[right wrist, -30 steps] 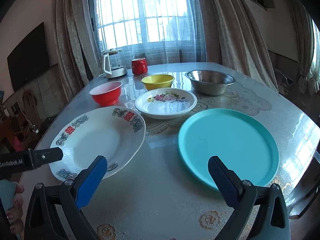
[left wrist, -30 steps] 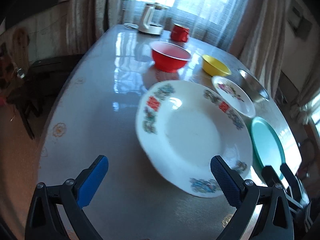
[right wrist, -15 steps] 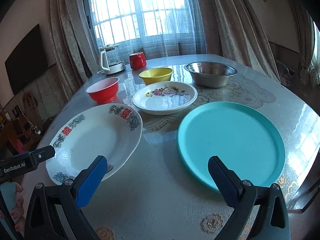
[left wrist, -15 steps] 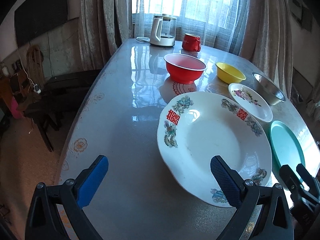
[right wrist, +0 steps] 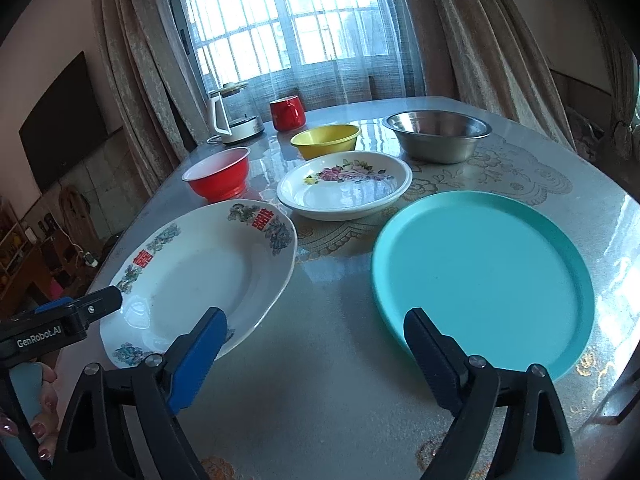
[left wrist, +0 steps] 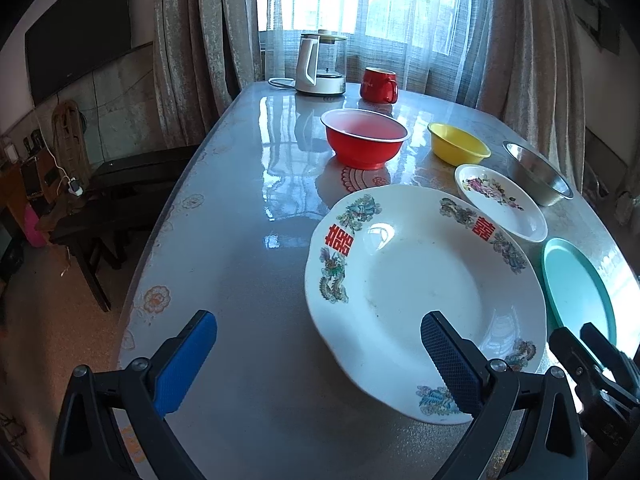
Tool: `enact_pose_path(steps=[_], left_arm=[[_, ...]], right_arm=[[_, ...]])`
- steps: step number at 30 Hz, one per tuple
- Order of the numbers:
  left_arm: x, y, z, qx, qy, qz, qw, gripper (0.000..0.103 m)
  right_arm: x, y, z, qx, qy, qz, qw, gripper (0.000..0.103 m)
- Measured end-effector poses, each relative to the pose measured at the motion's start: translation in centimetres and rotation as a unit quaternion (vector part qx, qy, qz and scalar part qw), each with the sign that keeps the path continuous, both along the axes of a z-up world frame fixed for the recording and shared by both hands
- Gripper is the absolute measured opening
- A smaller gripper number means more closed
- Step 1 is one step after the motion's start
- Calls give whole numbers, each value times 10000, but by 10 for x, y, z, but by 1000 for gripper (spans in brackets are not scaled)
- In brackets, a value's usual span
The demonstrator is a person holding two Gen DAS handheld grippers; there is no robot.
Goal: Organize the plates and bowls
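- The left gripper hangs low over the near edge of the table, its blue-padded jaws spread wide with nothing between them; the right-hand pad overlaps the near rim of the large white plate in this view, though contact cannot be told.
- The right gripper is likewise wide open and empty — its left pad sits just in front of the white plate's near rim, its right pad in front of the near rim of the teal plate.
- The large white plate, with red characters and dragon motifs on its rim, lies flat on the near left part of the table.
- The teal plate lies beside it to the right, apart from it, with bare tabletop between.
- Just behind these two sits the small floral dish, white with pink flowers, close to the white plate's far rim.
- Farther back stand three bowls in a loose row — the red bowl on the left, the yellow bowl in the middle, the steel bowl on the right.
- At the far end, by the curtained window, stand a red mug and a white kettle.
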State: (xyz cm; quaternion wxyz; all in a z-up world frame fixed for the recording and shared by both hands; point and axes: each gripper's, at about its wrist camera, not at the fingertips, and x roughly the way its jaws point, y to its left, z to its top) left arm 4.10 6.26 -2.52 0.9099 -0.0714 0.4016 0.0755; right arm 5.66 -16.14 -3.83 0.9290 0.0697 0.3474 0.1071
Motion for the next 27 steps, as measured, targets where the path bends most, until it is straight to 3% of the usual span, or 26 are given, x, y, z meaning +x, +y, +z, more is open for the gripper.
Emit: enact_pose_path(steps=[7, 11, 15, 21, 27], left_arm=[[5, -4, 3, -344, 18, -54, 9994, 103], [4, -29, 11, -349, -66, -464, 9983, 103], [4, -70, 19, -473, -170, -1172, 9918, 103], [6, -125, 30, -571, -274, -2034, 9770, 103], [12, -151, 30, -359, -282, -2243, 9735, 103]], right_arm=[[11, -1, 9, 132, -34, 109, 9998, 84], [11, -32, 23, 29, -309, -346, 9989, 84], [19, -80, 28, -41, -304, -1042, 9941, 84], [34, -145, 15, -361, 96, -1950, 9801, 84], [38, -175, -7, -190, 552, -2075, 9765, 73]])
